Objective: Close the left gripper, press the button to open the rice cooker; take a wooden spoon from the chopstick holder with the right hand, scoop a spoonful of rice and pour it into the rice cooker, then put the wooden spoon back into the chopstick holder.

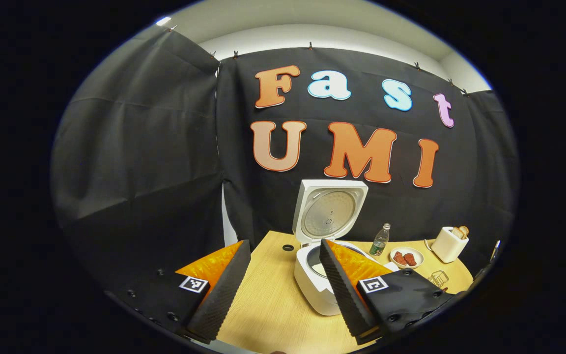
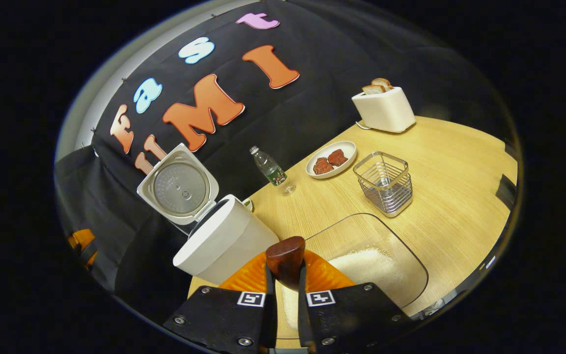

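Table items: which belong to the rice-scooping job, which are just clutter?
In play: rice cooker, lid up; wooden spoon in right gripper; rice container; wire chopstick holder; left gripper, open.
Clutter: water bottle, plate of food, toaster.

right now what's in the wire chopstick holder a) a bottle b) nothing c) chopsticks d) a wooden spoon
b: the wire chopstick holder stands bare on the table, while the wooden spoon sits pinched in the right tongs over the rice tray.
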A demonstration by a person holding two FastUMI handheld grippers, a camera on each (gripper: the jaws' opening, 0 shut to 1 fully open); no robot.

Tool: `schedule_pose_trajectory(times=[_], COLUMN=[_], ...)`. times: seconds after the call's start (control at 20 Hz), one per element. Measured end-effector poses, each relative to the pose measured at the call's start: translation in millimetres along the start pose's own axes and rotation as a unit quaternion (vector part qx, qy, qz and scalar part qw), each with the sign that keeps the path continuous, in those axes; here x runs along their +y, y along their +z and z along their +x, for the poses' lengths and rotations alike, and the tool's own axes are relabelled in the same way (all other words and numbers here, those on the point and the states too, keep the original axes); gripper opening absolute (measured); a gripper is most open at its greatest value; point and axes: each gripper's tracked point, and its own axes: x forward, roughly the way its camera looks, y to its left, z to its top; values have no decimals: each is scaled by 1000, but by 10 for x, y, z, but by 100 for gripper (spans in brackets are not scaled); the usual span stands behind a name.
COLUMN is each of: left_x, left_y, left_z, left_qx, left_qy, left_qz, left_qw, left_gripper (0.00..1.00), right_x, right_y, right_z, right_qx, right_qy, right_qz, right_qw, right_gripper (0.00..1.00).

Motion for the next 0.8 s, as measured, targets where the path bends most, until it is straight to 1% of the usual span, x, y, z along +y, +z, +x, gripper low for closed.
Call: schedule_pose_trajectory(times=[0.1,0.15,0.2,0.25,0.3,0.35,0.4,0.45,0.5,0.55,0.65,0.8], left_x=[7,2,-8,-14,-28,-49,-65,-63,-81,-102,-139,-116], left_y=[-9,2,3,16,14,20,24,13,7,-6,-20,4], left_z=[14,26,18,26,21,28,30,20,27,30,23,-4], left_qx=[2,2,2,2,2,2,3,3,4,6,9,7], left_qy=[-1,-1,-2,-3,-5,-6,-7,-8,-9,-10,-14,-15], left_qz=[-6,-8,-10,-12,-13,-15,-15,-16,-16,-17,-21,-20], left_qw=[1000,1000,1000,1000,1000,1000,1000,1000,1000,1000,1000,1000], left_gripper=[96,96,96,96,96,96,96,96,96,96,96,96], right_x=[-111,-153,-172,-173,-160,-132,-98,-25,48,63,61,154], right_y=[16,15,9,-4,-39,-60,-76,-91,-107,-121,-161,-225], right_z=[49,72,93,118,110,113,126,135,126,142,186,208], right_qx=[11,18,24,29,32,34,29,28,34,42,60,83], right_qy=[-6,-7,-7,-4,0,0,-2,6,12,16,22,44], right_qz=[55,85,111,128,141,140,125,115,110,114,149,217], right_qw=[998,996,993,991,989,990,992,993,993,992,987,972], right_gripper=[17,12,17,17,16,16,17,16,12,16,16,16])
